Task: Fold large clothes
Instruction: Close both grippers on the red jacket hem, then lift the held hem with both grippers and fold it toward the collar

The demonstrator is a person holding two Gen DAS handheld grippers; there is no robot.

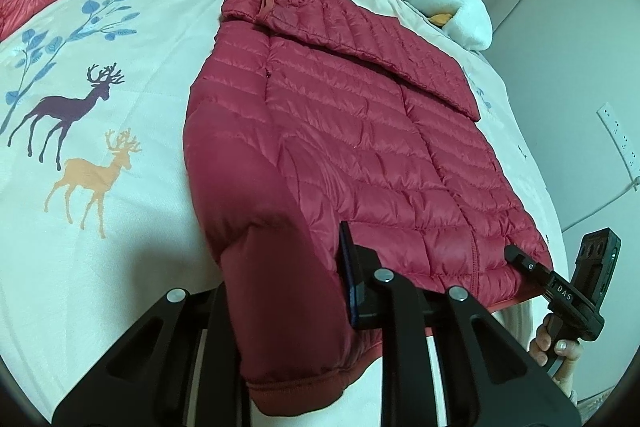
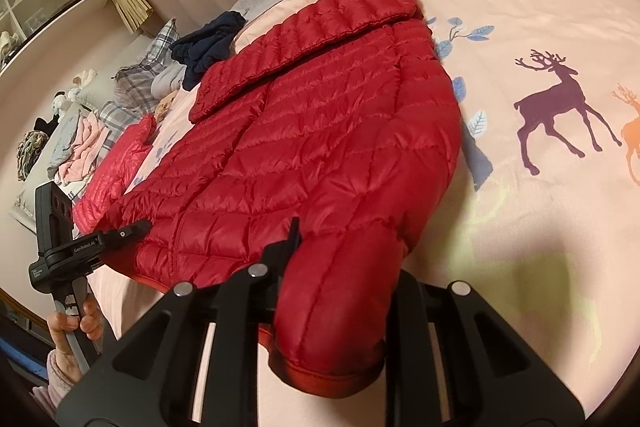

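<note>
A: Red down jacket (image 1: 360,147) is lying flat on the deer-print bedspread (image 1: 120,107), stretching straight ahead of both claws, long axis running hem-near to hood-far. Hood (image 1: 340,27) is sitting at the far end

B: Which claw is holding what?

A: Left gripper (image 1: 280,307) is clamping the sleeve (image 1: 272,287) on its own side, cuff hanging back toward the camera. Right gripper (image 2: 340,287) is doing the same on the other sleeve (image 2: 348,287), fingers closed down on the padded fabric, cuff just below them

B: Symmetric then?

A: Pretty much. Each claw is sitting at a near corner, body of the jacket lying between them and forward. Neither is nearer the hood

B: Next move?

A: My guess: sleeves are going inward across the chest, so each claw is needing to travel toward the other over the zip line. Risk is slippery shell sliding out of the pinch
</note>
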